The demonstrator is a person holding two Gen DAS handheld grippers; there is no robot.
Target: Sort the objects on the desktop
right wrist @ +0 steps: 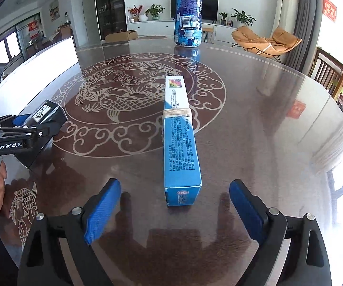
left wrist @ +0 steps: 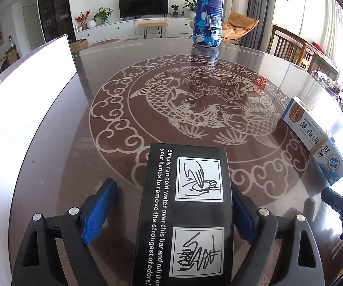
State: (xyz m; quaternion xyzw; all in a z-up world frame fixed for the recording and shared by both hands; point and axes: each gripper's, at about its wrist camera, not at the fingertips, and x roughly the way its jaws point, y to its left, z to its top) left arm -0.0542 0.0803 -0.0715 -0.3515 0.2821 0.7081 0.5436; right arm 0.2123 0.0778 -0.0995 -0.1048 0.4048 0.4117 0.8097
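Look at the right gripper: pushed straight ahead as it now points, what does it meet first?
Probably the near end of the blue box, lying lengthwise just ahead of the open right gripper on the table; depth is uncertain.

A black box [left wrist: 185, 214] with white drawings lies flat. A long blue box [right wrist: 181, 143] tied with string lies flat. A blue patterned bottle [right wrist: 188, 12] stands upright far back.

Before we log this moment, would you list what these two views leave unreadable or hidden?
- Bottle: its top is cut off by the upper edge in both views.
- Black box: in the left wrist view its near end runs off the bottom edge; it hides most of one pad of the left gripper.
- Blue box: small print too fine to read.
- White board: overexposed, surface blank.
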